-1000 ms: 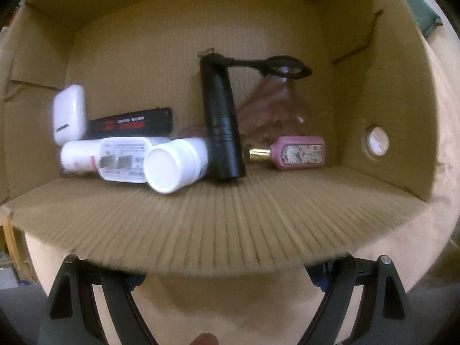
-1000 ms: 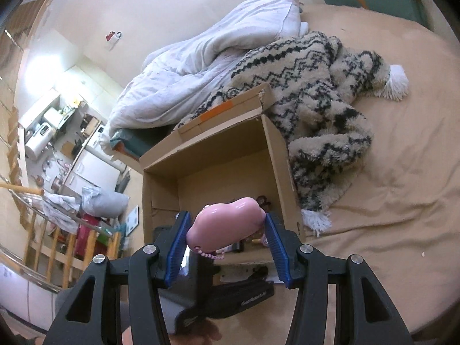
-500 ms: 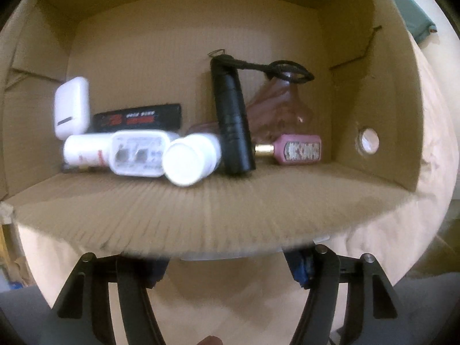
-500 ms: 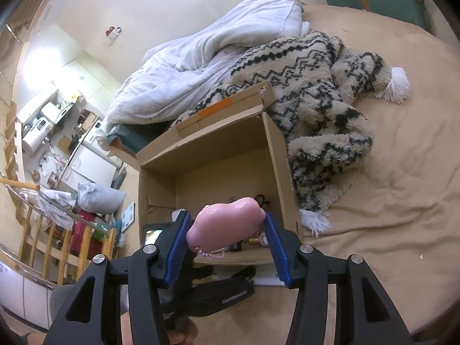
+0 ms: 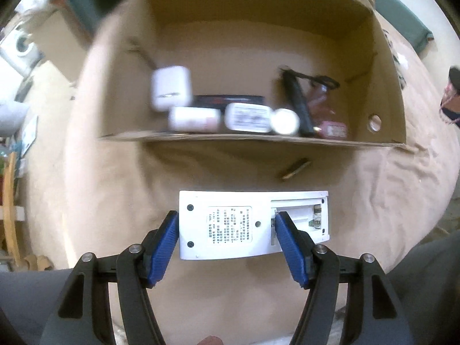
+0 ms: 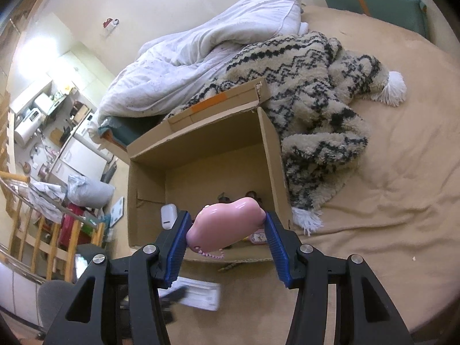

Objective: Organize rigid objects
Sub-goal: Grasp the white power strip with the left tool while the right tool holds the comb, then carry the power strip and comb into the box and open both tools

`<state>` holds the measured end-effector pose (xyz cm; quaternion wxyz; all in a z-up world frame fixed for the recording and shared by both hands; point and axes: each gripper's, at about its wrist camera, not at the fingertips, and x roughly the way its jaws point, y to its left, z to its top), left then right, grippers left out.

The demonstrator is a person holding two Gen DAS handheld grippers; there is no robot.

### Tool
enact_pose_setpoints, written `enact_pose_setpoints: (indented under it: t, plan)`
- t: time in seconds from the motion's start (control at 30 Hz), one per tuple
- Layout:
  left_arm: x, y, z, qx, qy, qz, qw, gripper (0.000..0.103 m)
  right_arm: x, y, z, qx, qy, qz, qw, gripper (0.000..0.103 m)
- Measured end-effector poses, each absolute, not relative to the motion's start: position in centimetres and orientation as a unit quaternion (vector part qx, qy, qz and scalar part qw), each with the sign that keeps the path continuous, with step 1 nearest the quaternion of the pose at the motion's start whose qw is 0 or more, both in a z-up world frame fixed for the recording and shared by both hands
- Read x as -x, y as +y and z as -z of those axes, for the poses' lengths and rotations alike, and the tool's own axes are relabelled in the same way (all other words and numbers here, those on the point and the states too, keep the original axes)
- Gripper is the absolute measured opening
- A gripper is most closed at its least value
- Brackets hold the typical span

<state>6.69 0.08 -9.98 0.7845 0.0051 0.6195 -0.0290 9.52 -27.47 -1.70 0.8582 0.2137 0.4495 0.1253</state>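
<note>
Left wrist: left gripper [image 5: 227, 238] unclamped over white device [image 5: 253, 224], label unreadable; right gripper [image 6: 225, 240] grasping pink object [image 6: 224, 227].

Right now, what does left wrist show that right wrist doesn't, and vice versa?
Left wrist only: the white device's label and open battery bay, with the left gripper around it, and a white bottle in the box. Right wrist only: right gripper shut on a pink object, white duvet, patterned blanket. Both: cardboard box, white case, tan bedsheet.
</note>
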Motion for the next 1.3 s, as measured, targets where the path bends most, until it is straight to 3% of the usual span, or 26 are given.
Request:
enact_pose_setpoints:
  t: [0.23, 0.63, 0.97, 1.3]
  plan:
    - [-5.2, 4.9, 6.2, 0.016, 0.591, 0.007, 0.806, 0.065, -9.1, -27.1, 1.7, -0.198, 0.452, -0.121, 0.862, 0.055]
    - [-9.2, 4.1, -0.3, 0.025, 0.516, -0.005, 0.856, 0.065, -10.6, -26.1, 0.7, -0.163, 0.432, -0.134, 0.877, 0.055]
    - [-16.4, 0.4, 0.6, -0.015, 0.498, 0.01, 0.867, 0.065, -15.1, -24.5, 1.7, -0.128, 0.438, -0.132, 0.88, 0.055]
    - [-18.9, -1.7, 5.5, -0.044, 0.516, 0.025, 0.855, 0.065, -16.9, -21.8, 5.3, -0.088, 0.496, -0.139, 0.852, 0.055]
